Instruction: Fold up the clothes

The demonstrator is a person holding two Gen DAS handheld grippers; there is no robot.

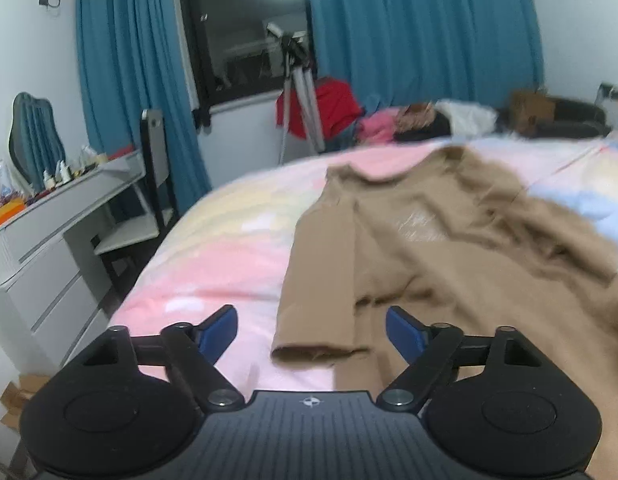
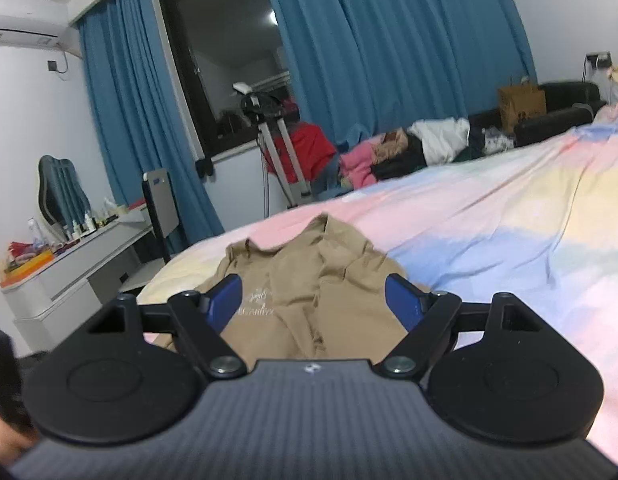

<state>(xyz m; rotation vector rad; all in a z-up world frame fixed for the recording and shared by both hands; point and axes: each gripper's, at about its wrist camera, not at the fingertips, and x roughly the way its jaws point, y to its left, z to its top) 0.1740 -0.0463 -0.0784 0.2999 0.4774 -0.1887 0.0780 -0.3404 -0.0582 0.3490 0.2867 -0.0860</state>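
Observation:
A tan T-shirt (image 1: 449, 248) lies rumpled on the pastel bedspread (image 1: 229, 240), collar toward the far edge, one short sleeve (image 1: 321, 320) pointing toward me. My left gripper (image 1: 312, 326) is open and empty, hovering just above that sleeve's hem. In the right wrist view the same shirt (image 2: 309, 280) lies on the bedspread (image 2: 509, 240) with pale lettering on its chest. My right gripper (image 2: 313, 298) is open and empty above the shirt's body.
A white desk (image 1: 57, 216) with bottles and a dark chair (image 1: 153, 168) stand left of the bed. A tripod (image 1: 301, 96) and a pile of clothes (image 1: 409, 120) lie beyond the far edge, before blue curtains (image 1: 421, 28). A paper bag (image 2: 521, 102) sits on a black sofa.

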